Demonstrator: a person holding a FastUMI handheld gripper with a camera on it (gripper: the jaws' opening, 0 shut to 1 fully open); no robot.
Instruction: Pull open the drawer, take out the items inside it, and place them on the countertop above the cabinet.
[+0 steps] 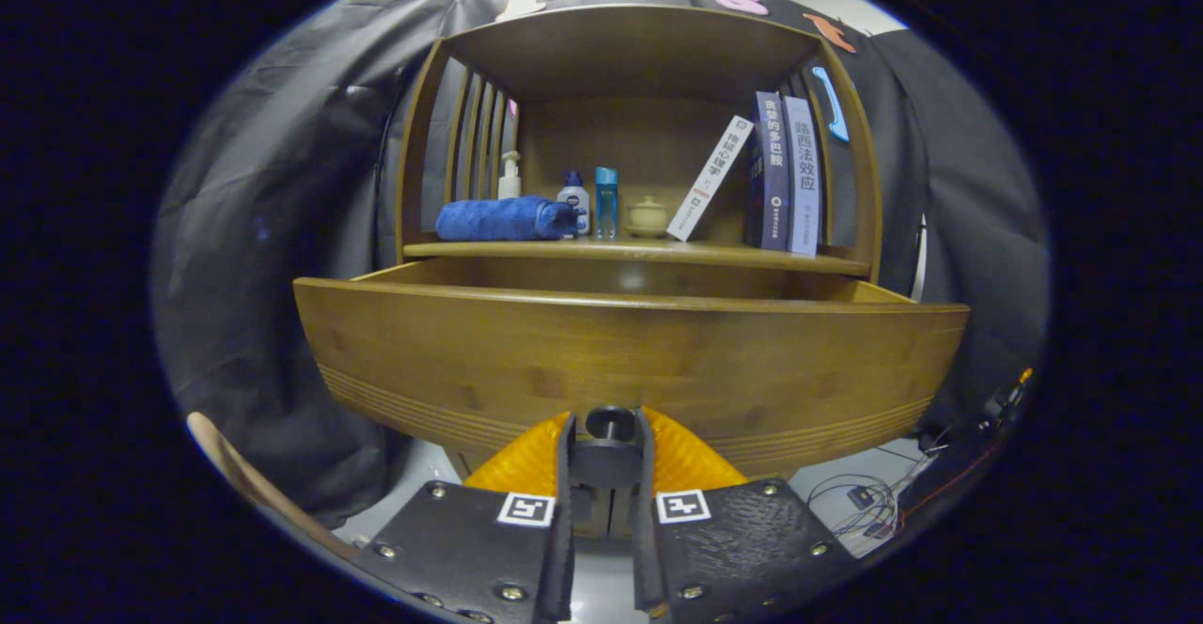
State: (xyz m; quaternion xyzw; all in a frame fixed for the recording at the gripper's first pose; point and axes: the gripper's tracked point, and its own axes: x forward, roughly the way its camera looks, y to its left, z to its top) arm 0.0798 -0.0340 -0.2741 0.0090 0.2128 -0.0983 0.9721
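Note:
The wooden drawer (620, 361) stands pulled out from the cabinet, its broad front panel facing me. Its dark round knob (609, 425) sits low on that panel, and my gripper (607, 441) is shut on the knob, one finger pressing on each side. The drawer's inside is hidden behind the front panel, so I cannot see what lies in it. Above the drawer runs the countertop (639, 251), a wooden shelf inside the cabinet's open niche.
On the countertop stand a rolled blue towel (506, 219), a white pump bottle (509, 176), two small bottles (590, 201), a little lidded pot (648, 216), a leaning book (711, 178) and two upright books (788, 175). Cables (869, 497) lie on the floor, lower right.

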